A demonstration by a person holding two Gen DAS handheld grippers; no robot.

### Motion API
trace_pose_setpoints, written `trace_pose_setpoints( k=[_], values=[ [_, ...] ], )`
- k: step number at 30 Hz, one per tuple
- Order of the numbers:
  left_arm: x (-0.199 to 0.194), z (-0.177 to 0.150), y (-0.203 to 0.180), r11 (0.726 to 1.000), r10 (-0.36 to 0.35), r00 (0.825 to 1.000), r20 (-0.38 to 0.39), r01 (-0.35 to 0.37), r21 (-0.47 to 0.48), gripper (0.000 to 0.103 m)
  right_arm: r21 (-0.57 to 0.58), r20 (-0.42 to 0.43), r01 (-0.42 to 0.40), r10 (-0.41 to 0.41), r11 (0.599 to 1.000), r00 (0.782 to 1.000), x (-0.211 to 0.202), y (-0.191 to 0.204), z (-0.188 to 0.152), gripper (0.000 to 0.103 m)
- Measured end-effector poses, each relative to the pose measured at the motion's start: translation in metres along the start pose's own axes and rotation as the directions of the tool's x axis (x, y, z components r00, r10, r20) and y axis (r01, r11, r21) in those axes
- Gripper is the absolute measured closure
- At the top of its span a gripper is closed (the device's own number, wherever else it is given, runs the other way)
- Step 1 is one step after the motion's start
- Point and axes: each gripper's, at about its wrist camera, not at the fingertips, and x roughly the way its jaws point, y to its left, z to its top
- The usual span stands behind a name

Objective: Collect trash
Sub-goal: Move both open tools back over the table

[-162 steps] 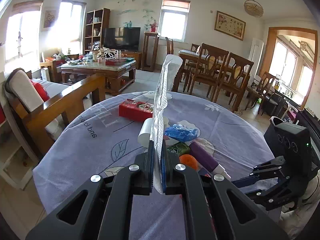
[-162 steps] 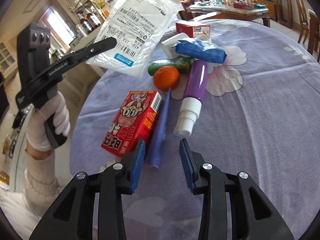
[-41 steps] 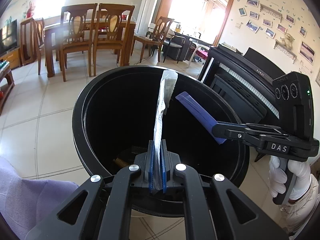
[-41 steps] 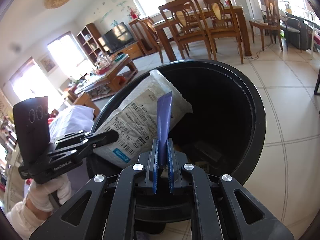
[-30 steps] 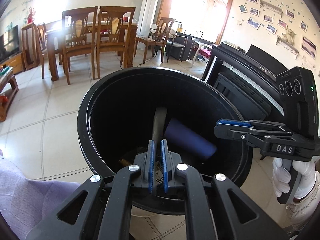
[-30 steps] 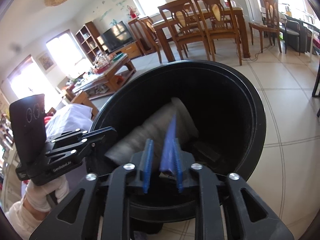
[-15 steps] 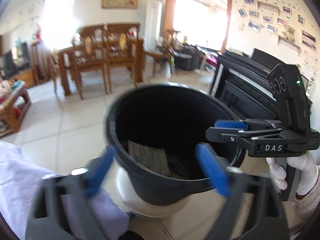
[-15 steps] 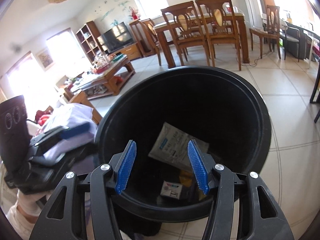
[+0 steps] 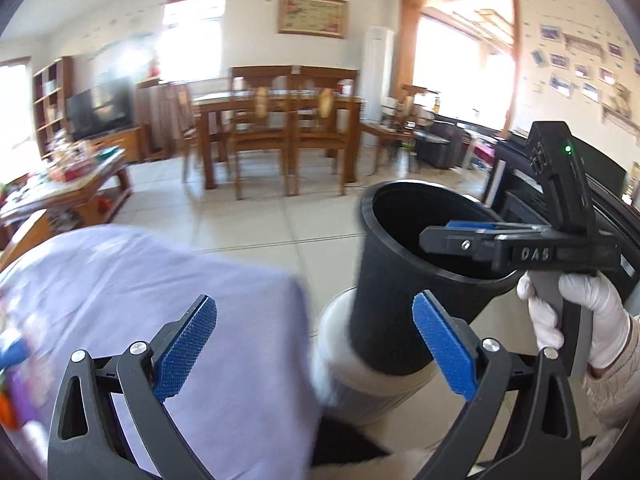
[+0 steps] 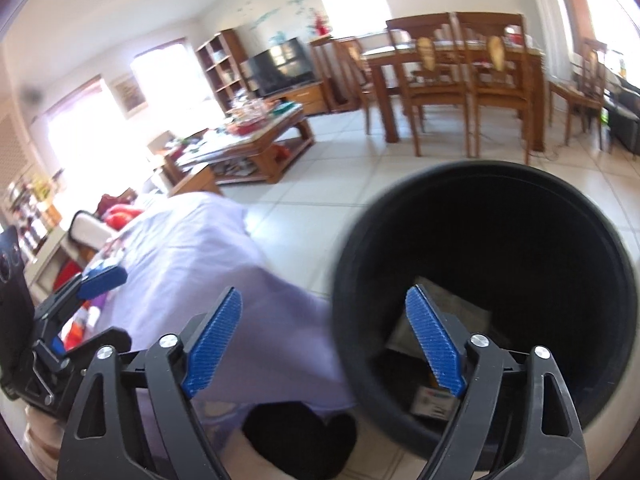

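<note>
The black trash bin stands on the floor beside the round table with the purple cloth. My left gripper hangs over the table's edge, its jaws opening wide with nothing between them. In the right wrist view my right gripper hovers at the bin's left rim, jaws also opening and empty. Inside the bin lie the white printed bag and a small box. A gloved hand holds the right gripper over the bin. Blurred items remain at the table's left edge.
The bin rests on a white round base. Behind it is tiled floor, then a wooden dining table with chairs. A coffee table is at the far left and a black piano at the right.
Both grippers let go of the white bag and the blue piece, which dropped into the bin. Both jaws opened wide, and both views swung left from the bin toward the table.
</note>
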Motion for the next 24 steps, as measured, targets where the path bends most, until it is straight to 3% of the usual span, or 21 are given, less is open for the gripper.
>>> trace_pose_setpoints(
  k=[6,9,14,18,24],
  values=[
    [-0.05,-0.028,0.058,0.98,0.169,0.985,-0.021,-0.17,-0.099,0.005,-0.092,-0.048,-0.106,0.101,0.99,0.994,0.039,0.074,0.013,0.016],
    [-0.075,-0.043,0.087,0.948,0.278,0.959,-0.049,-0.282,-0.146,0.005,-0.142,-0.08,-0.157,0.147,0.977,0.986,0.055,0.115,0.014,0.016],
    [-0.111,-0.071,0.132,0.867,0.423,0.897,-0.13,-0.443,-0.231,0.005,-0.217,-0.136,-0.24,0.214,0.946,0.967,0.078,0.18,0.003,0.016],
    [-0.119,-0.078,0.155,0.833,0.442,0.876,-0.191,-0.48,-0.276,0.005,-0.251,-0.18,-0.299,0.259,0.921,0.949,0.091,0.222,-0.007,0.016],
    [-0.13,-0.106,0.18,0.823,0.416,0.872,-0.259,-0.482,-0.302,0.005,-0.277,-0.227,-0.366,0.31,0.888,0.923,0.1,0.26,-0.017,0.016]
  ],
)
